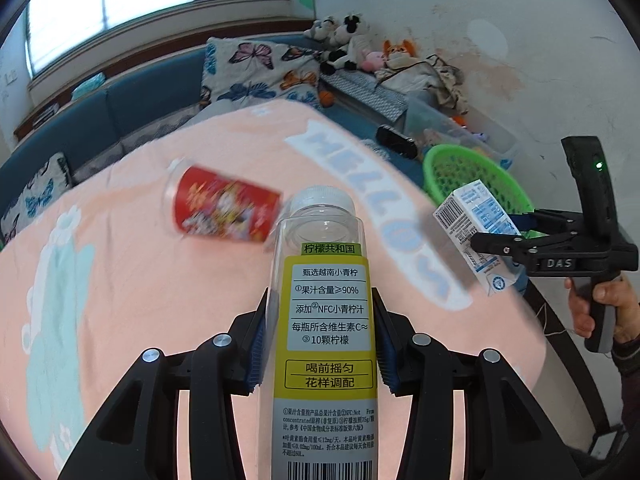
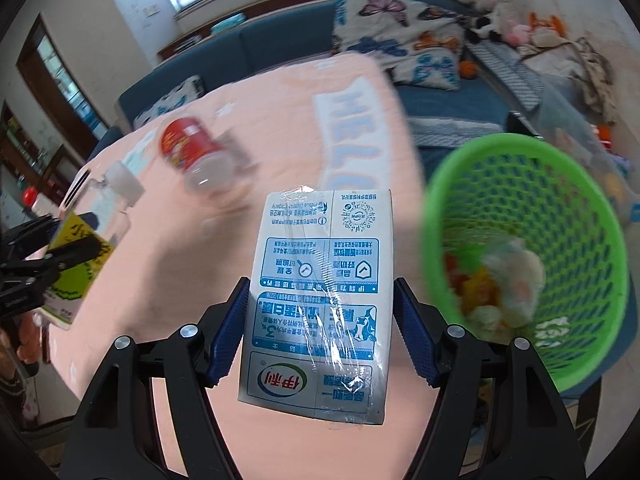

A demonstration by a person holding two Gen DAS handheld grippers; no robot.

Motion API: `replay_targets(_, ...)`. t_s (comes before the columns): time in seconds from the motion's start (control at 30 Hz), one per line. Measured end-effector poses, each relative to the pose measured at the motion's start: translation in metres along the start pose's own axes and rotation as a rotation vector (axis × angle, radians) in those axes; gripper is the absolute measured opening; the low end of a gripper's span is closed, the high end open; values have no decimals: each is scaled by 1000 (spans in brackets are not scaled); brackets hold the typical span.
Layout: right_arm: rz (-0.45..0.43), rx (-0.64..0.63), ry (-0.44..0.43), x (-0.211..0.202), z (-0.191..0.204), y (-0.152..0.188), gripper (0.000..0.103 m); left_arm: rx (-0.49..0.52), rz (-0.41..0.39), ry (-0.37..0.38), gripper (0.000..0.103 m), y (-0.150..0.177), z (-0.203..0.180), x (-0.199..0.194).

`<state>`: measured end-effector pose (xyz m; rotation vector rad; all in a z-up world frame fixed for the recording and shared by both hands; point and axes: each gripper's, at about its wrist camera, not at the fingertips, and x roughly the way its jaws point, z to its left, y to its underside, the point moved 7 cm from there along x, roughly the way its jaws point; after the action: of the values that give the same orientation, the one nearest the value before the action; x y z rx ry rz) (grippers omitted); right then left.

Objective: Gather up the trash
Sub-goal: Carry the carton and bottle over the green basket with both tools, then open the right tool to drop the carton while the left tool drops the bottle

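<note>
My left gripper (image 1: 322, 336) is shut on a clear empty bottle (image 1: 328, 320) with a yellow label and a white cap, held up over the pink cloth (image 1: 120, 280). My right gripper (image 2: 322, 328) is shut on a white and blue milk carton (image 2: 320, 300) wrapped in clear film. The carton hangs just left of a green mesh basket (image 2: 528, 240) that holds crumpled trash. A red-labelled container (image 1: 224, 206) lies on its side on the cloth, blurred. The left wrist view shows the right gripper (image 1: 492, 248) with the carton (image 1: 472, 232) in front of the basket (image 1: 472, 176).
A blue sofa (image 1: 120, 116) with butterfly cushions (image 1: 256, 72) runs behind the pink cloth. Plush toys (image 1: 348, 40) and a clear plastic bin (image 1: 452, 124) sit toward the wall. A person's hand (image 1: 592, 308) grips the right tool's handle.
</note>
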<state>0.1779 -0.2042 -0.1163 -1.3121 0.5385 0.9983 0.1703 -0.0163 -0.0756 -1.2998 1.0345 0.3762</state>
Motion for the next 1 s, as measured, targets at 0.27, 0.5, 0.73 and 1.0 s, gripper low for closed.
replay_targets(0.27, -30, 102, 90, -15, -78, -2, 70, 46, -17, 53, 43, -42, -56, 7)
replay_targets(0.5, -40, 185, 143, -13, -141, 4, 70, 76, -23, 101, 43, -78, -106, 26)
replay_targets(0.73, -29, 230, 194, -6, -187, 13, 70, 110, 6, 126, 43, -98, -148, 60)
replay_targets(1.0, -39, 259, 185, -3, -209, 17, 73, 140, 34, 153, 43, -106, -186, 90)
